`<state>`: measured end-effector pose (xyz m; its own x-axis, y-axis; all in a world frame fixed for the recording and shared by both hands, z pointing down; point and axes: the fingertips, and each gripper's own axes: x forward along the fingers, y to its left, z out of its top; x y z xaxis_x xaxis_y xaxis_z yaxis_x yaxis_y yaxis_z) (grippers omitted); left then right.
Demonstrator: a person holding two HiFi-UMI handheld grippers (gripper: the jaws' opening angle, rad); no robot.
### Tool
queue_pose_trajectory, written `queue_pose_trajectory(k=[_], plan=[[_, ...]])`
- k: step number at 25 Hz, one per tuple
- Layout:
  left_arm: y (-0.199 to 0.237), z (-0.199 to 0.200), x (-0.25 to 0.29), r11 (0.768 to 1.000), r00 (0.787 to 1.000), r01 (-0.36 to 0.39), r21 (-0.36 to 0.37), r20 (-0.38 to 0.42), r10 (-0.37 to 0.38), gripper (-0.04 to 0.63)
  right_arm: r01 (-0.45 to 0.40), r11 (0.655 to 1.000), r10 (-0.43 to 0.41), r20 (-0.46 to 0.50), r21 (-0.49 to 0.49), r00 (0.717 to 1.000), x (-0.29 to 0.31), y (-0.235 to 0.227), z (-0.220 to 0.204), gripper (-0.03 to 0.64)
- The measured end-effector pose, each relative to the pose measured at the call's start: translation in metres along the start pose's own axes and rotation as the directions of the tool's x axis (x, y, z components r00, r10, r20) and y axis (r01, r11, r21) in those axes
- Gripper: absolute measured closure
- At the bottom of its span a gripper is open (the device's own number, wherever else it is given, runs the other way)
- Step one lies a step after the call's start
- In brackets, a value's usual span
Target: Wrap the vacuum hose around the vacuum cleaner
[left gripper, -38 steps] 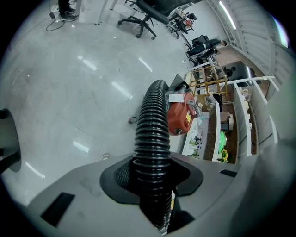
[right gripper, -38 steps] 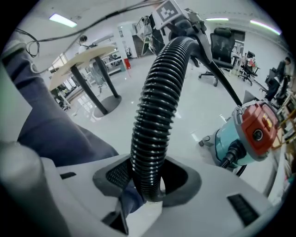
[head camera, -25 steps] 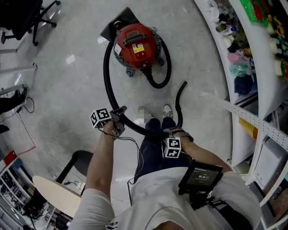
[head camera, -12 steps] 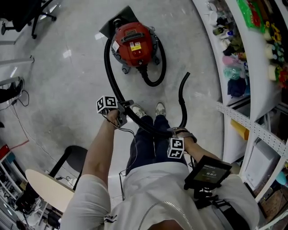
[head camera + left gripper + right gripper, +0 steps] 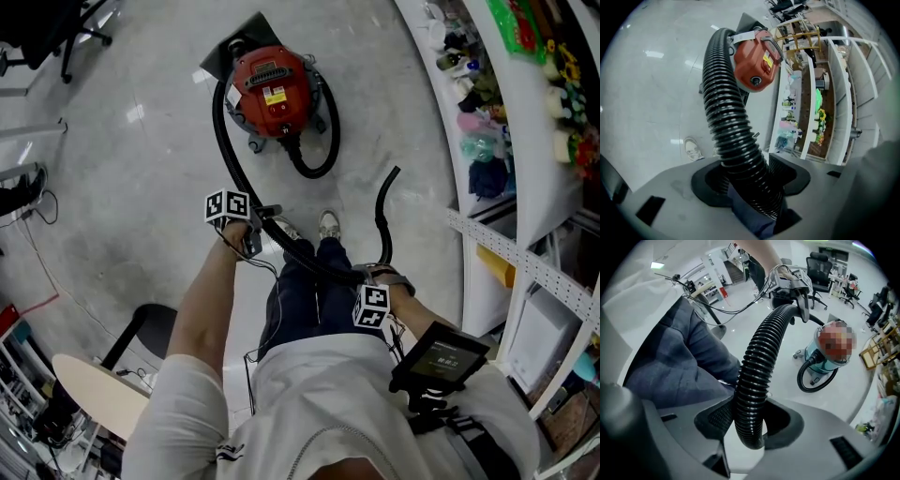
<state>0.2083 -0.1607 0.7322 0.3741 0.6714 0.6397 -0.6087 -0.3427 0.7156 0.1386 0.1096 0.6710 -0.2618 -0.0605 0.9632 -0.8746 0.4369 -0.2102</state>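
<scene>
1. Head view.
   - The red vacuum cleaner stands on the pale floor, well ahead of the person's shoes.
   - Its black ribbed hose makes a small loop off the cleaner's near side and lies close along its right flank. It shows again on the left and sweeps back in a long arc toward the person.
   - The left gripper sits on that arc, out in front of the left knee.
   - From there the hose crosses the legs to the right gripper.
   - Past that, the free end curves away toward the white shelving (its tip is not touching the shelves).

2. Left gripper view.
   - The hose runs up between the jaws toward the cleaner, which is small and tilted in the distance.
   - The jaws have just been opening. The hose lies between them, leaning to one pad, with a dark gap at the other, so this is a loose cradle and not a clamp.
   - One shoe shows beside it on the floor.

3. Right gripper view.
   - The jaws are closed on the hose, with a pad against each side of the ribbing.
   - Below the pads the hose bends under and out of sight. Above them it arches up to the left gripper.
   - A grey trouser leg fills the left.
   - The cleaner stands far off with its small hose loop, and office chairs are behind it.
</scene>
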Motion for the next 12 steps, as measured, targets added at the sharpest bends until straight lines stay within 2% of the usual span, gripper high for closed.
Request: queue_pose_trajectory(k=[6,9,12], plan=[[-0.004,0.001,-0.004,0.992,0.999,-0.037,0.12,-0.031,0.04,0.347,0.007,1.0,-0.007,0.002,-0.001,1.0,-0.004,-0.004,-0.002,0.442],[-0.004,0.005,-0.006,0.993,1.0,-0.019,0.116,-0.022,0.022,0.333,0.016,1.0,-0.016,0.003,-0.011,1.0,-0.005,-0.009,-0.002,0.442],[-0.004,0.007,-0.013,0.998,0.999,0.036,0.047,0.002,-0.036,0.294,0.026,0.999,-0.026,-0.003,-0.025,1.0,-0.009,-0.012,-0.006,0.442]])
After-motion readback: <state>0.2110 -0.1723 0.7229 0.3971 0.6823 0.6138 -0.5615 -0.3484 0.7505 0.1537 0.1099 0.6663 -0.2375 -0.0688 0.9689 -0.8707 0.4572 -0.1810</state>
